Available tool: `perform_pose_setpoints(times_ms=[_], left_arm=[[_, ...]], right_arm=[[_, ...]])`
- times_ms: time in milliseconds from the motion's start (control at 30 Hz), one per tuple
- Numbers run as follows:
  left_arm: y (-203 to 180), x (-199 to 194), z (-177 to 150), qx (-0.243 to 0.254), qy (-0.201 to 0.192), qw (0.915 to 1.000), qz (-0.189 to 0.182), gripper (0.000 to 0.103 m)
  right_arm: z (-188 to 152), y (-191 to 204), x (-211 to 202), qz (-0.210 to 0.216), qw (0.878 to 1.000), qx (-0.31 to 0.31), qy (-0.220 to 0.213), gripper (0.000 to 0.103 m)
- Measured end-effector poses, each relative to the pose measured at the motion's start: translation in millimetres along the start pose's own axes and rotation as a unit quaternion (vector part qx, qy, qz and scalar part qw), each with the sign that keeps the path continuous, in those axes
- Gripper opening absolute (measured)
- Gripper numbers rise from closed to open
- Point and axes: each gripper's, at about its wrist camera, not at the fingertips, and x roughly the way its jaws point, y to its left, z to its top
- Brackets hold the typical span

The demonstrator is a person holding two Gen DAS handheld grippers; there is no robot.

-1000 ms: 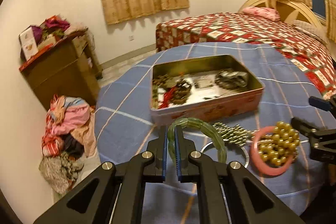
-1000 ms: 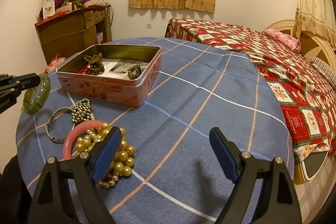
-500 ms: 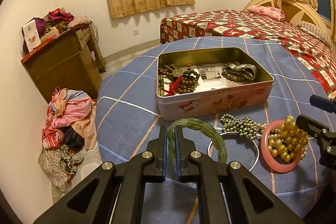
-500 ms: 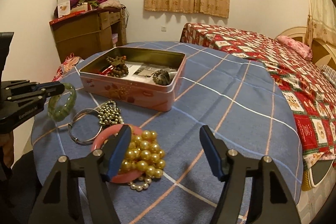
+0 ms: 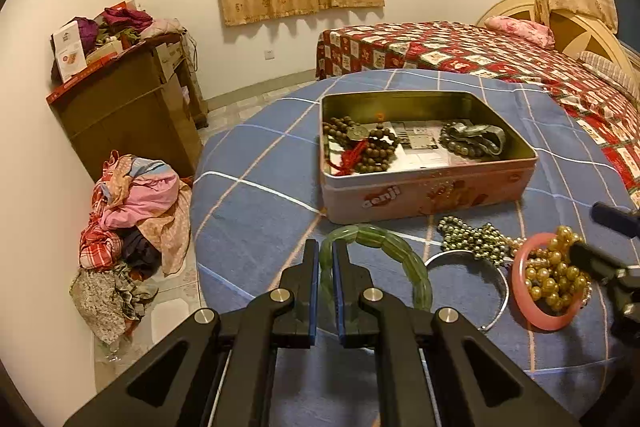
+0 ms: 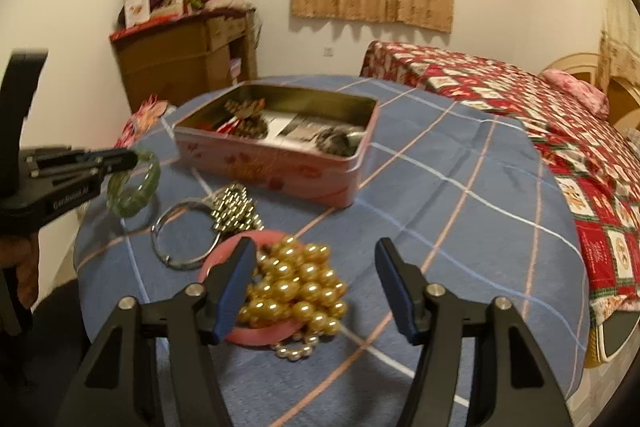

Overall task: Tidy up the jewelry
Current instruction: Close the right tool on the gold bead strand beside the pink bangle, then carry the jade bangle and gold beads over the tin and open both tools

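Note:
My left gripper [image 5: 326,267] is shut on a green bangle [image 5: 384,247], held just above the blue checked tablecloth in front of the pink tin box [image 5: 424,187]. The right wrist view shows that same gripper [image 6: 120,159] and bangle [image 6: 136,187] at the left. My right gripper [image 6: 316,283] hangs over a heap of gold beads [image 6: 300,283] lying in a pink bangle [image 6: 264,337]. Its jaws are closing with the beads between them, and the pads do not press on them. The tin [image 6: 280,167] holds brown bead strings and a grey bracelet.
A thin silver ring bangle [image 6: 176,259] and a cluster of small silver beads [image 6: 234,211] lie between the two grippers. The round table's edge [image 5: 200,267] drops to a clothes pile [image 5: 132,227] on the floor. A wooden cabinet [image 5: 132,115] and a bed [image 5: 480,51] stand behind.
The right jaws have narrowed and the gripper has shifted left, over the gold beads. The left gripper has kept its hold on the green bangle in about the same spot.

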Motion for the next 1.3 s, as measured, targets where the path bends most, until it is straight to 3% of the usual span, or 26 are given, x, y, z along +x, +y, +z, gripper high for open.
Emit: perform_pose_setpoints(times_ms=[133,200,267,867,1300], left_arm=[[-4.5,1.5,-1.1,0.001,0.004,0.9999,-0.011,0.006],[-4.9,1.1,-1.4,0.001,0.005,0.9999,-0.013,0.006],[-4.3,0.4,-1.0,0.000,0.005,0.9999,-0.016,0.006],[0.0,-28.5,21.1,0.003,-0.030,0.9994,-0.018,0.006],[-6.3,-32.3,55.4,0.026,-0.057,0.9980,-0.011,0.006]], right_arm=[[-4.6,7.4,10.8,0.001,1.000,-0.020,0.022,0.039],[-5.1,8.0,6.8,0.000,1.000,-0.025,0.013,0.022],[-4.9,9.2,2.4,-0.001,1.000,-0.030,0.006,0.013],[26.6,3.8,-38.7,-0.001,0.997,-0.017,-0.069,0.013],[55.0,-5.7,-47.8,-0.014,0.994,-0.035,-0.105,0.013]])
